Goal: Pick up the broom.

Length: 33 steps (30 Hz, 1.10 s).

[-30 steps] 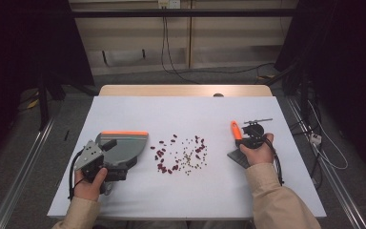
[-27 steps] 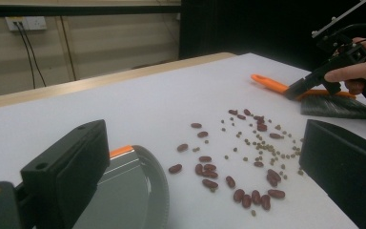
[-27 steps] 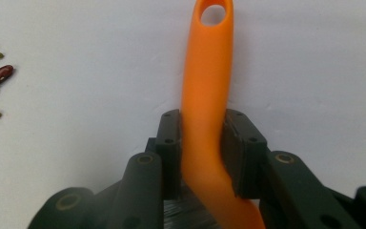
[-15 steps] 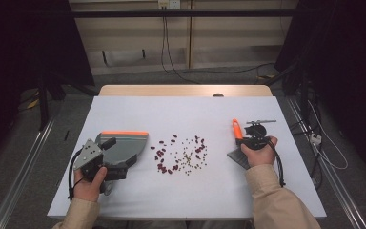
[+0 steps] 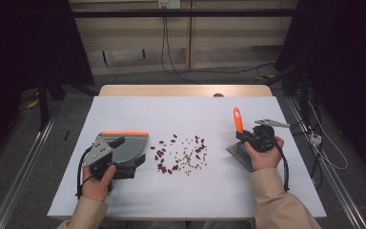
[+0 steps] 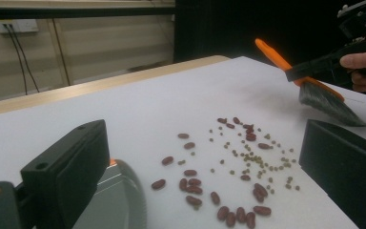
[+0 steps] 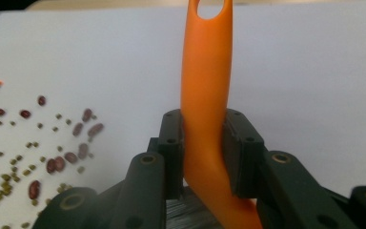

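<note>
Dark red and small green beans lie scattered mid-table, and they also spread between my left jaws as beans. My right gripper is shut on the orange handle of a brush. In the high view that brush stands at the right, handle up, held by my right gripper; its grey bristles hang just above the table. A grey dustpan with an orange edge lies at the left under my left gripper. The left gripper stands wide open, with the dustpan's rim by its left jaw.
The white table top has bare room behind and in front of the beans. A wooden strip runs along its far edge. Cables hang off the right side, and dark floor surrounds the table.
My right gripper has lifted the brush a little and shifted it slightly away from me. The left hand, the dustpan and the beans have stayed put.
</note>
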### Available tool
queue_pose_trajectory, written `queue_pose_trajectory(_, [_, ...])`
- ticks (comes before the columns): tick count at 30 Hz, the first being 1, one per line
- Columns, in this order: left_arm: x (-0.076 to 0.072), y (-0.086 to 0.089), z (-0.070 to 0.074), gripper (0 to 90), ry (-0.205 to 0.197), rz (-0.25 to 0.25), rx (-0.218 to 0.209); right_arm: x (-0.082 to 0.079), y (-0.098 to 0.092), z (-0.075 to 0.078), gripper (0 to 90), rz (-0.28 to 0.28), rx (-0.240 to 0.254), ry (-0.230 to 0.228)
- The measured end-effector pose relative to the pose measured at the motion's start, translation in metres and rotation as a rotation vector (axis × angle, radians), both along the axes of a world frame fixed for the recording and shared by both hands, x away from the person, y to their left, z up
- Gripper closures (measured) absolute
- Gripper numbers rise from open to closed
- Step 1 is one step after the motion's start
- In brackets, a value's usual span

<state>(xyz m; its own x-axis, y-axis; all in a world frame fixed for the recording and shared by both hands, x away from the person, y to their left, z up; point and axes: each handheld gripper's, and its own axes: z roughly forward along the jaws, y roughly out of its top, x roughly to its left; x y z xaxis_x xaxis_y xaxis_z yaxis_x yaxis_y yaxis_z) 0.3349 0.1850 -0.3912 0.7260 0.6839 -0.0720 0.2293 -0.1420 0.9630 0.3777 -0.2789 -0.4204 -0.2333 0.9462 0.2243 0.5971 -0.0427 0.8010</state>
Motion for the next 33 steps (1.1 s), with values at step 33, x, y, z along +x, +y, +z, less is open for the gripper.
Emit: queue_pose_trajectory(33, [0.022, -0.122, 0.008, 3.8, 0.068, -0.183, -0.032, -0.022, 0.019, 0.051, 72.6, 0.072, 0.145, -0.245])
